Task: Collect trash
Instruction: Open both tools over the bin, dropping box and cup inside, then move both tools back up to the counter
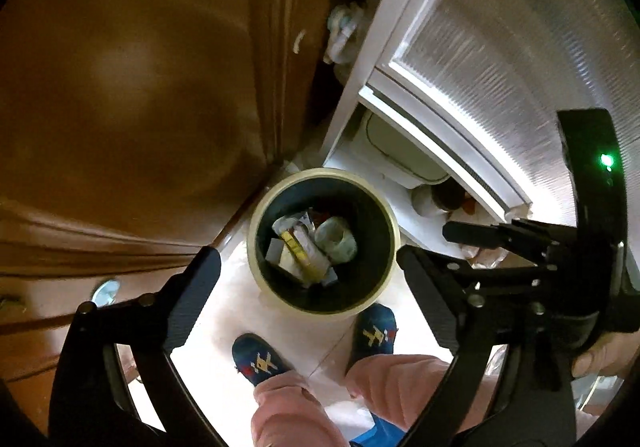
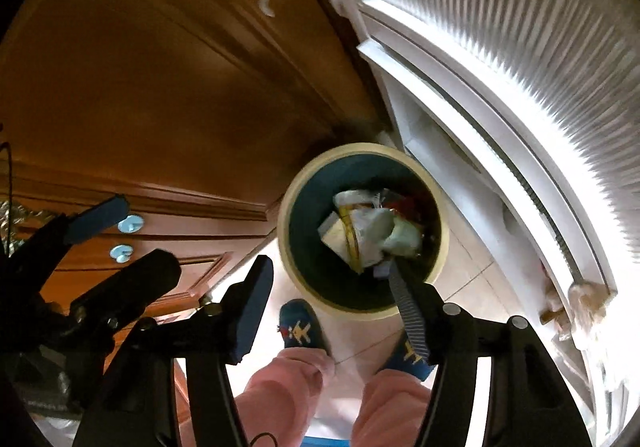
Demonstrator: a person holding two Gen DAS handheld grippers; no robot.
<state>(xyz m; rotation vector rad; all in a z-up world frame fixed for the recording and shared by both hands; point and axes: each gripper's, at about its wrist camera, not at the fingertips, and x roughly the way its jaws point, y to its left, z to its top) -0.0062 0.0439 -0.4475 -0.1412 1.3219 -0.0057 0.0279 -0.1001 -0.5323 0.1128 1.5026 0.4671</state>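
Both grippers above bin point(image 1: 324, 241), pointing down. Left gripper point(image 1: 308, 279) jaws wide, empty. Right gripper point(image 2: 332, 299) jaws well apart, empty. Trash point(image 1: 308, 247) lies inside bin on floor point(image 1: 224, 311). Step judged: drop done. Next: find remaining trash.

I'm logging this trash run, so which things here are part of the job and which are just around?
Job: round bin, trash inside it, left gripper and right gripper, both open and empty.

Around: wooden cabinet, ribbed glass door, blue slippers.
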